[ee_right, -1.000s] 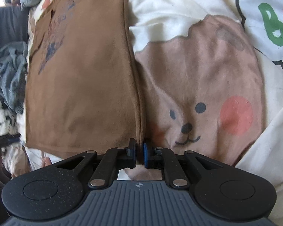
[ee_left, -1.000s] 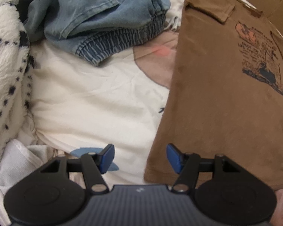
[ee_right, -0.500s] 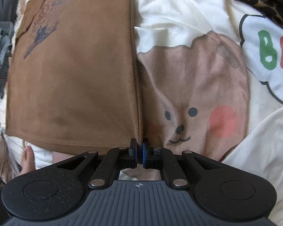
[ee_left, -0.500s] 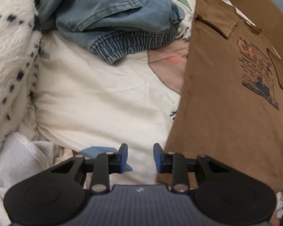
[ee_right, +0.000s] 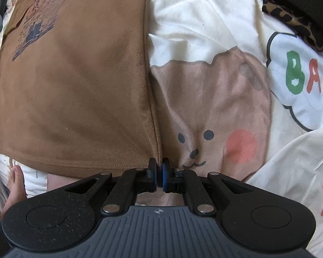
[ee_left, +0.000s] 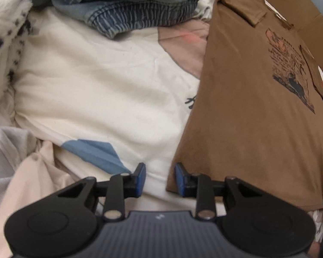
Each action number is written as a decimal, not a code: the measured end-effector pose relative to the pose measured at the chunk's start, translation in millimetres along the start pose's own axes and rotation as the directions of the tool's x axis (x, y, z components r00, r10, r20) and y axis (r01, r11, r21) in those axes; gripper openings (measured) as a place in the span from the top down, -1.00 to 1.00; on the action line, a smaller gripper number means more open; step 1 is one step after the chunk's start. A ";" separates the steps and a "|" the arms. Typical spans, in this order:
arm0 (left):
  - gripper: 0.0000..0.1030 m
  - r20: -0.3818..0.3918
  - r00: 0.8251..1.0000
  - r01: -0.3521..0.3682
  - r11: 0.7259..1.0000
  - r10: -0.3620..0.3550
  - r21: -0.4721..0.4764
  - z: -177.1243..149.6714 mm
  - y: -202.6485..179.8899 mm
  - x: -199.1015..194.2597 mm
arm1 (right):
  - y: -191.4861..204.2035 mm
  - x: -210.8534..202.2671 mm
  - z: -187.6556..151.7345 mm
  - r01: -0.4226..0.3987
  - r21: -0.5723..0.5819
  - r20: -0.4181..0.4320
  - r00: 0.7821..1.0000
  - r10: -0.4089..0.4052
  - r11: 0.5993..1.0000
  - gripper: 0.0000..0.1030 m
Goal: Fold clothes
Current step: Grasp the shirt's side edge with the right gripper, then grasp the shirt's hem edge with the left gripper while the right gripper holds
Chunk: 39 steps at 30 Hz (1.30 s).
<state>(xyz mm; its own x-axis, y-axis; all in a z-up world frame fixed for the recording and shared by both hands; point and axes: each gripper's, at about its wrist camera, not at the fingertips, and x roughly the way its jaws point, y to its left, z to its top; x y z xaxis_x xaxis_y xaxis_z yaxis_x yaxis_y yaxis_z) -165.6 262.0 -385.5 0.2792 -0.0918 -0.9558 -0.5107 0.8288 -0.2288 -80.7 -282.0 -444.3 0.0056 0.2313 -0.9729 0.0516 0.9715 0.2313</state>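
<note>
A brown T-shirt point(ee_left: 258, 129) with a dark chest print lies flat on the cartoon bedding, sleeves folded in. My left gripper point(ee_left: 160, 178) points down at its near corner. The jaws stand partly apart with cream bedding showing between them, and the right pad point(ee_left: 179, 179) sits against the shirt's edge without pinching it. In the right wrist view the same T-shirt point(ee_right: 75, 86) fills the left half. My right gripper point(ee_right: 159, 172) is shut on the hem corner where the side edge runs into the pads.
Crumpled blue jeans point(ee_left: 129, 6) lie beyond the shirt, a fluffy spotted white blanket point(ee_left: 6, 21) at the left, and cardboard point(ee_left: 301, 10) at the top right. The bear-print bedding point(ee_right: 204, 107) spreads to the right. A bare foot point(ee_right: 15, 185) shows by the hem.
The left jaws narrowed from wide apart to a small gap, and that gripper sank closer to the shirt's corner. The right gripper stayed shut at the other hem corner while its view shifted.
</note>
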 end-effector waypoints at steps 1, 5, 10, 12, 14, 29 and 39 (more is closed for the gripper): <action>0.39 0.002 1.000 0.002 1.000 -0.002 -0.001 -0.5 0.1 1.1 | 0.7 -0.8 0.6 0.004 -0.004 -0.001 1.000 -0.004 1.000 0.96; 0.39 0.007 1.000 0.003 1.000 -0.003 0.014 -5.0 -2.7 3.8 | 2.2 -4.8 2.8 0.018 -0.012 0.001 1.000 -0.018 1.000 0.96; 0.39 0.013 1.000 0.013 1.000 -0.013 -0.013 -6.4 -2.3 5.1 | 4.2 -5.6 1.4 0.035 -0.027 0.002 0.999 -0.035 0.999 0.96; 0.39 0.014 1.000 0.023 1.000 -0.023 -0.014 -9.6 -3.6 5.2 | 4.5 -5.4 1.3 0.041 -0.025 0.000 0.999 -0.041 0.999 0.96; 0.39 0.015 0.999 0.030 0.999 -0.029 -0.016 -12.5 -4.4 5.8 | 4.9 -5.5 1.2 0.045 -0.026 0.000 0.999 -0.045 0.999 0.96; 0.92 -0.005 1.000 -0.004 1.000 0.004 -0.001 -12.0 -14.5 -11.2 | 8.1 -13.6 -6.1 0.016 -0.015 -0.002 1.000 -0.016 1.000 0.96; 0.92 0.003 1.000 -0.006 1.000 0.006 0.020 -3.6 -30.0 -57.7 | 11.5 -54.6 -6.2 -0.003 -0.002 0.053 0.999 0.003 1.000 0.96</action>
<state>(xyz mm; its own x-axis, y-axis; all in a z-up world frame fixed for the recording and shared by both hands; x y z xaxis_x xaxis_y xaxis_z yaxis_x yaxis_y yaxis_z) -169.3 240.5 -324.1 0.2790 -0.0850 -0.9565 -0.4960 0.8402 -0.2193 -86.6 -283.1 -388.5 0.0591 0.2312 -0.9711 0.0498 0.9709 0.2342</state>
